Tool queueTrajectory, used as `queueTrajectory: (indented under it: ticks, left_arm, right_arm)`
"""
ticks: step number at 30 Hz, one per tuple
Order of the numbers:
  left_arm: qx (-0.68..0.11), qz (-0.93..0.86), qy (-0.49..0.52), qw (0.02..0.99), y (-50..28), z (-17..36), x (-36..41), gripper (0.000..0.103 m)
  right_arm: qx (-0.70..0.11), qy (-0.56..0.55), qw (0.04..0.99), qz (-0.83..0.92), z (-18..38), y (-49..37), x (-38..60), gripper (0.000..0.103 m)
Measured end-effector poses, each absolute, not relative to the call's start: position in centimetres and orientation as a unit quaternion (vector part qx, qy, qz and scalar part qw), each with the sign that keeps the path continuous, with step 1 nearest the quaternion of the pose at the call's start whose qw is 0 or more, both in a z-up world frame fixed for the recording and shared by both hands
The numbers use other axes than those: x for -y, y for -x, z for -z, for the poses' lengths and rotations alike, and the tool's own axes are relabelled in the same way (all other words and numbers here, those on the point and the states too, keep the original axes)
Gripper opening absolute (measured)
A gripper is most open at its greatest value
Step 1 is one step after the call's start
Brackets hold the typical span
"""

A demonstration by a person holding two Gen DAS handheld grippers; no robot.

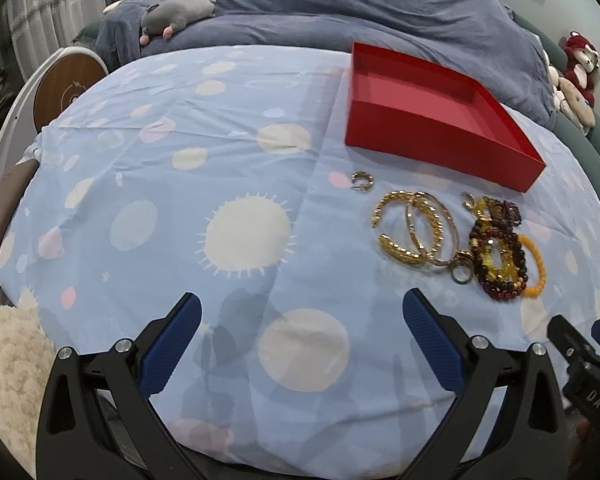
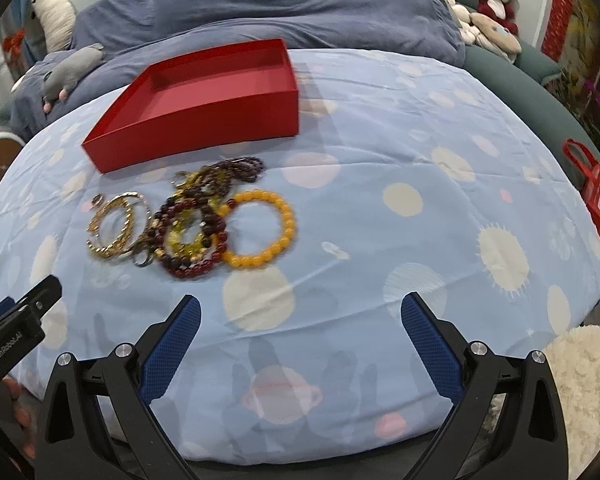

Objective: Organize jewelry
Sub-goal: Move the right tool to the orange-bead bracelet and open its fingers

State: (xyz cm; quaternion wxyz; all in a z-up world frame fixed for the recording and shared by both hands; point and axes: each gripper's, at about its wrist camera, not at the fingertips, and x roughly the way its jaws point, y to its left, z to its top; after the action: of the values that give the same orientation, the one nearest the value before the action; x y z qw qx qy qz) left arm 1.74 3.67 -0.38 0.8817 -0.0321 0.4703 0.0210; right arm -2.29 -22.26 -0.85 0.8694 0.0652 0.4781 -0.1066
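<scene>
Right wrist view: your right gripper (image 2: 300, 344) and left gripper (image 1: 300, 344) hover spread and empty, the jewelry pile (image 2: 188, 224) heaped ahead-left of these jaws, beside the empty red tray (image 2: 204, 112), apparently awaiting sorting.

We see the left gripper (image 1: 300, 320) as two black, angular arms with triangular cut-outs, each carrying round silver screws near its top and a blue, finely textured pad on its inner face. The right gripper (image 2: 300, 320) is built alike. Its black body at 4 o'clock in the left view bears white letters "DAS".
</scene>
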Motion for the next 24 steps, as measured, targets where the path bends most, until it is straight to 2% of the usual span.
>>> queueTrajectory:
  ticks: [7,10,16,21,24]
  left_arm:
    - [-0.477,-0.032,0.027,0.878,-3.3,0.6,-4.1,0.096]
    - [-0.477,-0.032,0.028,0.878,-4.1,0.6,-4.0,0.096]
    - [-0.480,-0.032,0.018,0.877,-5.1,0.8,-3.4,0.096]
    - [-0.483,-0.032,0.018,0.875,-5.8,1.0,-3.2,0.096]
    - [-0.482,-0.030,0.015,0.875,-6.1,1.0,-3.1,0.096]
  right_arm:
    - [-0.475,-0.060,0.872,0.101,0.3,0.9,23.3,0.096]
    - [-0.485,-0.063,0.866,0.103,0.6,0.0,24.0,0.093]
    - [-0.502,-0.056,0.857,0.101,1.3,-2.2,24.6,0.074]
    - [-0.521,-0.057,0.847,0.087,2.3,-4.1,24.1,0.049]
    - [-0.525,-0.053,0.845,0.083,2.8,-4.8,23.5,0.041]
